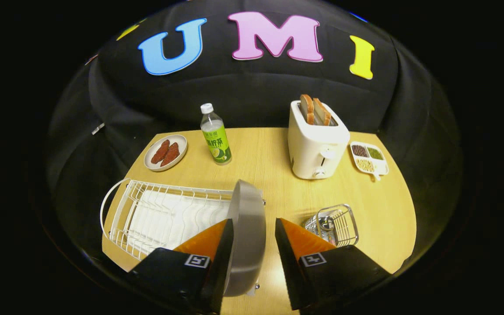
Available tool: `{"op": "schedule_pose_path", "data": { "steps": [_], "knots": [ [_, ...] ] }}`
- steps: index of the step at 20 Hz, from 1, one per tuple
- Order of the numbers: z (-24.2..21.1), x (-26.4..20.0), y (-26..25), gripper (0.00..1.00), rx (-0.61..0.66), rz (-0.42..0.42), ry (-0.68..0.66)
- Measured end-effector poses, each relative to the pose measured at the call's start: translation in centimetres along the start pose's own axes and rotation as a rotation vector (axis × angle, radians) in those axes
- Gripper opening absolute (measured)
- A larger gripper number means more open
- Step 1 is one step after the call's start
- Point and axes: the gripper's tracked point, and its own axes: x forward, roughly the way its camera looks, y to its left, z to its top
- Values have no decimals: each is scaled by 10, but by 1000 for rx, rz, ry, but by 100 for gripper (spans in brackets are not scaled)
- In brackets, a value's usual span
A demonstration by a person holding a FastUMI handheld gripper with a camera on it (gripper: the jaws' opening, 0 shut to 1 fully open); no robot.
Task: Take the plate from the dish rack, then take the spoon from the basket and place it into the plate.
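The gripper [254, 245] has its two fingers spread open, and one grey round plate [247, 236] stands on edge between them, against the left finger [217, 249] and clear of the right. The plate stands at the right end of one white wire dish rack [155, 214]. Right of the plate sits one small wire basket [335, 225] on the wooden bench [274, 175]. Beyond the plate stand one white toaster [315, 146] with two bread slices [315, 110], one green-labelled bottle [216, 135] and two small dishes.

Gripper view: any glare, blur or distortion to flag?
Gripper view: strong fisheye bending, the table edge and rack wires curve; a bright glare patch on the tabletop between the gripper jaws, which stand open around the upright plate; focus is sharp from plate to toaster; booth wall dark.
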Motion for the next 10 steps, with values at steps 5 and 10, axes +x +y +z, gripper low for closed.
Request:
{"op": "schedule_pose_path", "data": {
  "steps": [5,10],
  "knots": [
    [-12,9,9,41,97,-3,47],
    [-10,0,16,39,45,-33,40]
  ]
}}
